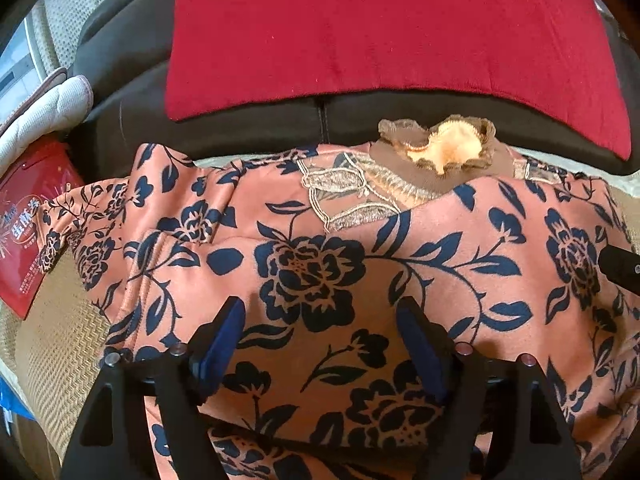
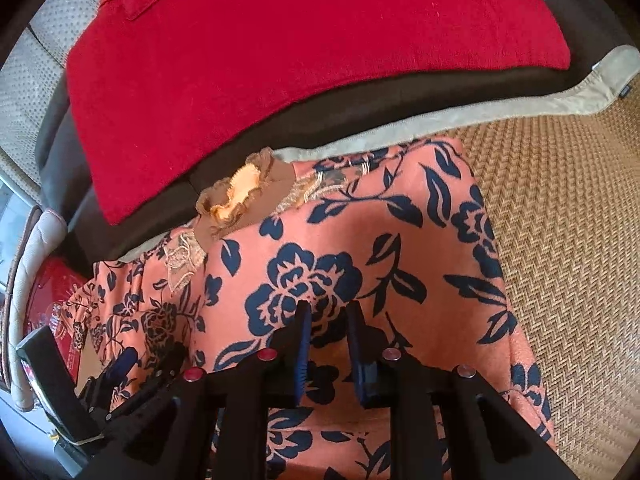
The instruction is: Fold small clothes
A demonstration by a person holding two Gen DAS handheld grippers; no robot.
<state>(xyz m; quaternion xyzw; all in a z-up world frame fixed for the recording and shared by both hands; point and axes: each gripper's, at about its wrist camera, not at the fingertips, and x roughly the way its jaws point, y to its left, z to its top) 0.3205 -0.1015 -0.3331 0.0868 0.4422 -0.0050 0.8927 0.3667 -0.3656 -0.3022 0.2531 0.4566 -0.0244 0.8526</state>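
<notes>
The floral top [image 1: 312,264] lies on the woven mat [image 2: 560,240], with its ruffled collar [image 1: 440,146] pointing toward the dark sofa edge [image 1: 248,120] and the red cushion [image 1: 380,32] behind it. One side seems already laid over the middle, because the right border in the right wrist view is a straight clean line and a diagonal edge crosses just below the collar. On the far left the sleeve [image 1: 92,232] is bunched and reaches over a red box [image 1: 28,232]. The left gripper [image 1: 320,344] hangs above the middle of the cloth with its jaws spread wide and nothing between them. The right gripper [image 2: 328,344] is over the folded part; its jaws stand a little apart, and I see only the cloth underneath in the gap, so it pinches nothing. I think both tools are kept free and low so that they can choose the next edge. Probably the loose left sleeve is the next part to bring inward, but its wrinkles may make a clean pinch difficult.
</notes>
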